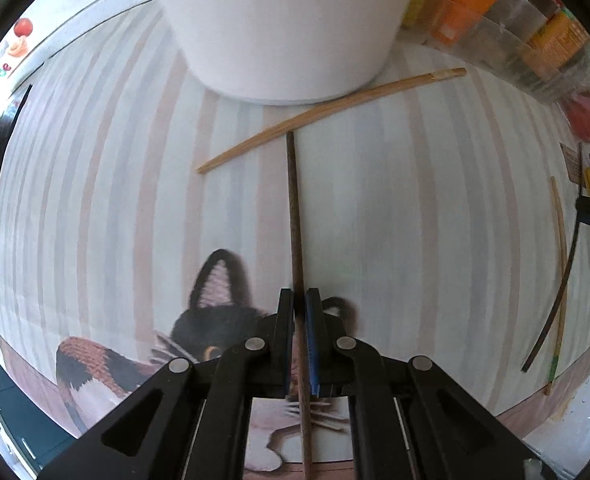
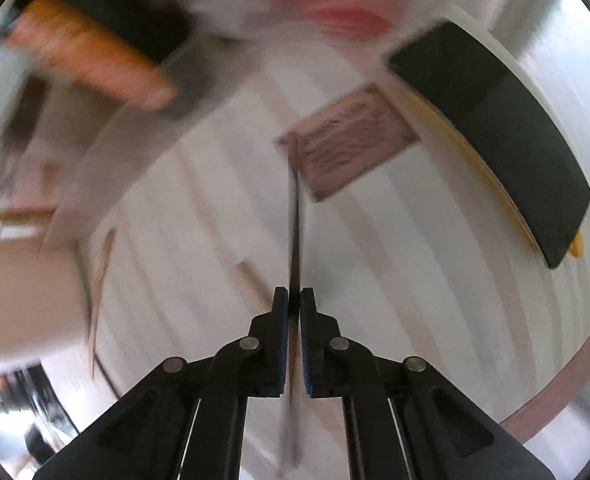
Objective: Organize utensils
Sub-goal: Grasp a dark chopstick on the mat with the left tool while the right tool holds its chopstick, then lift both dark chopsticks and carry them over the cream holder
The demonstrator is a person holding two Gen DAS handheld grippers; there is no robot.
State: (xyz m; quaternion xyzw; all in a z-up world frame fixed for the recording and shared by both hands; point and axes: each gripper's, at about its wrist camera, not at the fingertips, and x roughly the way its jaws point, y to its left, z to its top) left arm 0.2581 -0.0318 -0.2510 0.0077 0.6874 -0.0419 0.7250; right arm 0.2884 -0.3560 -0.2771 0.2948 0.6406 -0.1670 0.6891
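In the left wrist view, the left gripper (image 1: 299,300) pointed down at a striped placemat (image 1: 415,208) printed with a calico cat (image 1: 199,332) at its near edge. Its jaws were closed on a dark brown chopstick (image 1: 294,208), which ran between the blue pads and stretched straight away toward the far side. The far tip of that stick lay just beside a light bamboo chopstick (image 1: 327,114), which rested diagonally on the mat, its far-right part touching or passing under the base of a large white container (image 1: 283,28). To the right of the container stood a row of orange and clear packages (image 1: 495,12), and a blurred red object (image 1: 583,116) lay near them. At the far right of the mat, another pale chopstick (image 1: 562,248) and a dark thin stick (image 1: 555,312) lay crossed, well apart from the gripped one.

The right wrist view was heavily blurred. The right gripper (image 2: 294,300) was clamped on a thin dark stick (image 2: 294,232) that extended away between its pads; what kind of utensil it was could not be told for certain. Beyond its tip lay a brownish printed card (image 2: 351,144) on the same striped mat (image 2: 415,280). To the right sat a dark flat object (image 2: 495,128) with a yellow edge under it. A blurred orange shape (image 2: 91,64) showed at far left.
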